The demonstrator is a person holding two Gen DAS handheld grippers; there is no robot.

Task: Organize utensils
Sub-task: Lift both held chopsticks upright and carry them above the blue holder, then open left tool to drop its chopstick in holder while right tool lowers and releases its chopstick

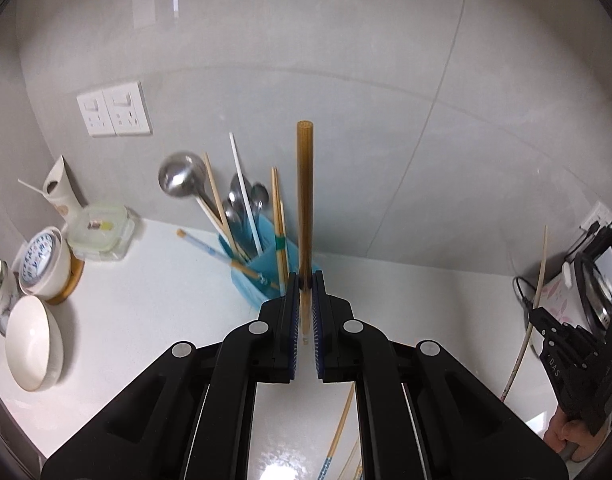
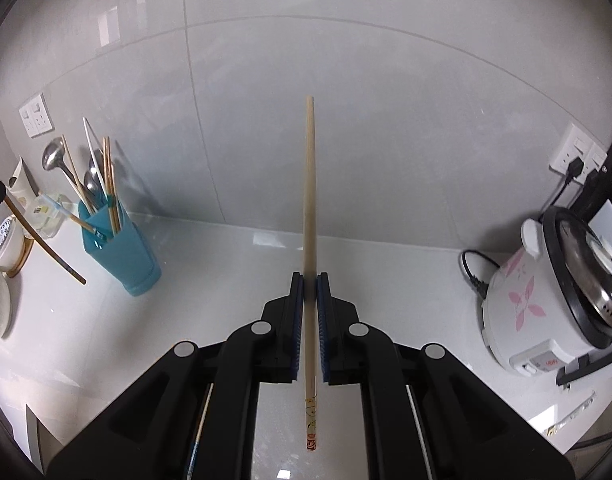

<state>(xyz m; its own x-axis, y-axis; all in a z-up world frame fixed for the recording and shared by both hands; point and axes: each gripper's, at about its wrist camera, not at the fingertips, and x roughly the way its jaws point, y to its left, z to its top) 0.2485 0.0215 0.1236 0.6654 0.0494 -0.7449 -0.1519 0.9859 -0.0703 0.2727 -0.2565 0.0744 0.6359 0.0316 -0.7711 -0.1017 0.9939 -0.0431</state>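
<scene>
White counter [image 2: 234, 280], teal utensil holder [image 2: 126, 256], rice cooker [image 2: 545, 300], bowls [image 1: 34, 340], lidded container [image 1: 100, 232]

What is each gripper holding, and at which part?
Left gripper: brown chopstick, clamped near its lower end. Right gripper: pale wooden chopstick, clamped below mid-length, above its patterned end.

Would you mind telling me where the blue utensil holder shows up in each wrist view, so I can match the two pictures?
Left wrist view: the blue utensil holder stands at centre, just beyond the left gripper, partly hidden by its fingers.
Right wrist view: the holder stands at the left, on the white counter by the wall.
Shared landmark: the steel ladle sticking out of it.
</scene>
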